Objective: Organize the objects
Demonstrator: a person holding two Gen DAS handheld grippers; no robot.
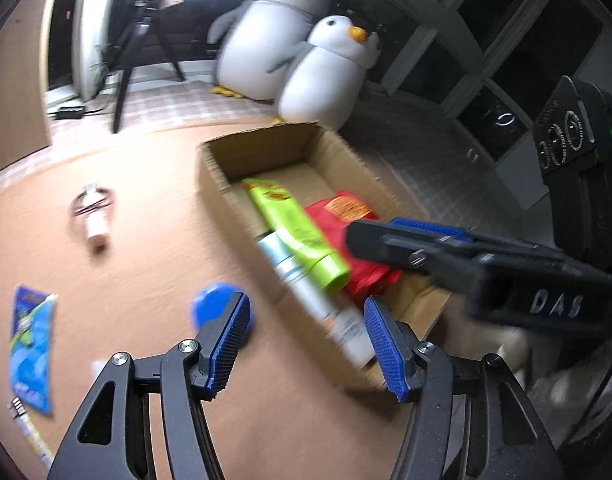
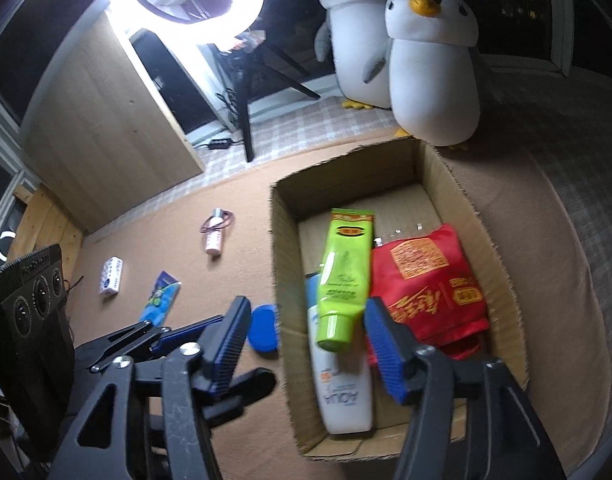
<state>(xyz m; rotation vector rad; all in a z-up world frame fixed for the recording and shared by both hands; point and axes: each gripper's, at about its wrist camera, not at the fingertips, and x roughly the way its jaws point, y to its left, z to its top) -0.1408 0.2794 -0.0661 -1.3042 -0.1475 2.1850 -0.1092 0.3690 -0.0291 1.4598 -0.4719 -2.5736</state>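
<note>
Two grippers hover over a tan surface (image 2: 226,280), both with jaws apart and gripping nothing. From the right wrist view, going left to right: at nine o'clock lies a small white box (image 2: 110,276), then a blue packet (image 2: 160,295), and at ten o'clock a pink-white bottle (image 2: 214,236) with a cord looped round it. The left gripper (image 2: 210,320) sits low at eight o'clock, with a blue round lid (image 2: 263,331) just beside the cardboard box (image 2: 284,240). Inside the box lie a white tube (image 2: 341,396), a green tube (image 2: 344,276) resting across it, and a red bag (image 2: 429,280) at three o'clock. The right gripper (image 2: 306,348) straddles the box's left wall. Two plush penguins (image 2: 429,64) stand at one o'clock.
</note>
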